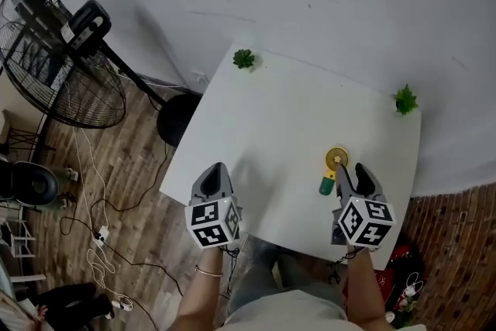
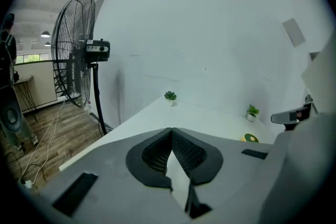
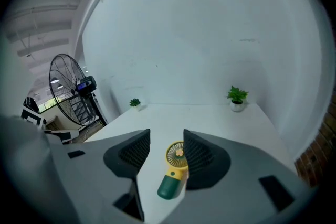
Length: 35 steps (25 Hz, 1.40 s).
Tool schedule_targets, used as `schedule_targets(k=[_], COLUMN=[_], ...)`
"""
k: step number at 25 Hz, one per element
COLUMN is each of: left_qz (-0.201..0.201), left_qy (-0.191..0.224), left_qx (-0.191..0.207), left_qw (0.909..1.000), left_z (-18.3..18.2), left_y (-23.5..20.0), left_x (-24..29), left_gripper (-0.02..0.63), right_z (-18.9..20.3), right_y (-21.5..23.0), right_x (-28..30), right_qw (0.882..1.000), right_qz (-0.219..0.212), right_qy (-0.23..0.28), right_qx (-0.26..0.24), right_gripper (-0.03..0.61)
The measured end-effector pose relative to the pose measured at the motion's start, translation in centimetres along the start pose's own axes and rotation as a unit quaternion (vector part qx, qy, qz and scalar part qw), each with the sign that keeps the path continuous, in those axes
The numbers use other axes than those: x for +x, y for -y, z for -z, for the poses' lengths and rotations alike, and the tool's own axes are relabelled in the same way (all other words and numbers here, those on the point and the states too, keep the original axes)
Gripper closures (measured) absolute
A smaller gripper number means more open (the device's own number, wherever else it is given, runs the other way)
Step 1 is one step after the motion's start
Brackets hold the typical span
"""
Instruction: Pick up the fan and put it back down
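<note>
Two small pots stand on the white table [image 1: 256, 128], one pot [image 3: 237, 107] at its far right corner and the other pot [image 3: 135, 107] at its far left corner, and each holds a little green plant. The hand fan [image 3: 173, 170] lies flat on the table near its front right edge, with its yellow round head toward the wall and its green handle toward the person. The right gripper [image 3: 167, 136] has its jaws wide apart with the hand fan showing between them, close against the right jaw; whether it touches cannot be made out. The left gripper [image 2: 171, 131] sits over the table's front left part, with its jaws closed tip to tip on nothing. A tall standing fan [image 1: 58, 66] is on the wooden floor off the table's left side.
</note>
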<state>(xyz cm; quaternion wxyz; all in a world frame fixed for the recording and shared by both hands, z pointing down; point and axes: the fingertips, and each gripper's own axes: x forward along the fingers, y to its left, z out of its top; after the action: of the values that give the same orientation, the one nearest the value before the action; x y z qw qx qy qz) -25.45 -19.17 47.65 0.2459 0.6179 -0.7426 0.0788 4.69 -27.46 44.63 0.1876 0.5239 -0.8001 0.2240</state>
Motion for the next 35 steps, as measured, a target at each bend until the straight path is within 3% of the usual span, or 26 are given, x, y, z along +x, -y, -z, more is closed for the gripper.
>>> schedule_targets(k=[8,13,22,35], left_qz=[0.015,-0.004,-0.019,-0.010], left_qy=[-0.060,-0.079,-0.071,-0.091], left_qx=[0.006,0.005,0.000,0.008], left_qw=[0.9981,0.9968,0.9973,0.9958], left_z=[5.6,7.3,6.5,7.1], left_y=[-0.8,-3.2,-4.5,-3.9], left_x=[0.8,1.3,2.4,3.4], left_gripper=[0.602,0.602,0.602,0.603], right_z=[6.5,9.0,10.2,10.8], right_y=[-0.2,-0.5,0.3,0.8], right_x=[1.1,1.6,2.2,4.5], right_qw=[0.998,0.996,0.994,0.992], right_qz=[0.025,0.035,0.049,0.064], right_qy=[-0.051,-0.074,-0.085,-0.102], right_qx=[0.030,0.033,0.039,0.048], right_gripper=[0.382,0.382,0.382,0.380])
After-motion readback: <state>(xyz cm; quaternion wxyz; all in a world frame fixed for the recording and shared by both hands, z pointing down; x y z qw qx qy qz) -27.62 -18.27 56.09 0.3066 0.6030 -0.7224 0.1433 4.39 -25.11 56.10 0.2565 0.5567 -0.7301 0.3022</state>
